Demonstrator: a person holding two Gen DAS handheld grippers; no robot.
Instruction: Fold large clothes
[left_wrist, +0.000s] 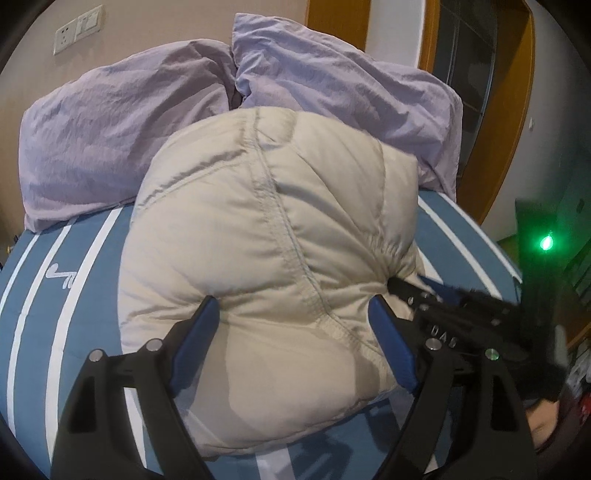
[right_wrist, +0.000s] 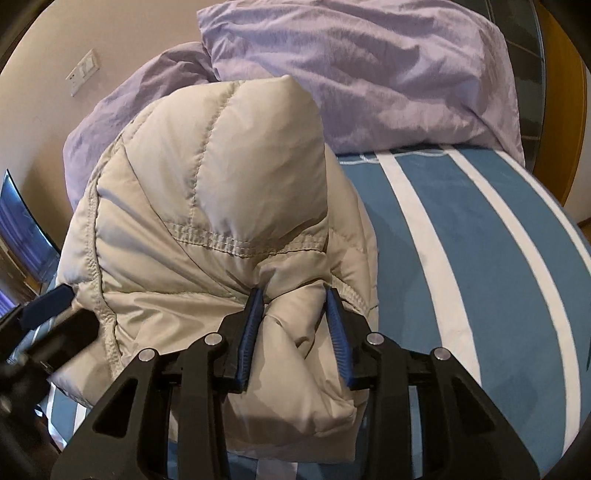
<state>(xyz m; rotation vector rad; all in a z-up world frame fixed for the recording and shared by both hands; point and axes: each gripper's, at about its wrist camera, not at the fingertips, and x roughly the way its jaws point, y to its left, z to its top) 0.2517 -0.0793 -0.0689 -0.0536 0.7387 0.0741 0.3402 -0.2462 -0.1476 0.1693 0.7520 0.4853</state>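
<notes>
A puffy beige down jacket (left_wrist: 266, 236) lies bundled on the blue-and-white striped bed (left_wrist: 51, 295). My left gripper (left_wrist: 291, 306) is wide open, its blue fingers on either side of the jacket's near bulge. My right gripper (right_wrist: 293, 295) is shut on a fold of the jacket (right_wrist: 207, 192) at its near right edge. The right gripper also shows in the left wrist view (left_wrist: 399, 286), pinching the jacket's right side. The left gripper's blue finger (right_wrist: 48, 301) shows at the jacket's left edge in the right wrist view.
Two lilac pillows (left_wrist: 110, 129) lean at the head of the bed behind the jacket, also in the right wrist view (right_wrist: 369, 74). The striped bedcover (right_wrist: 480, 258) stretches to the right. A wall with sockets (left_wrist: 75, 31) is behind, and a wooden door frame (left_wrist: 517, 110) at right.
</notes>
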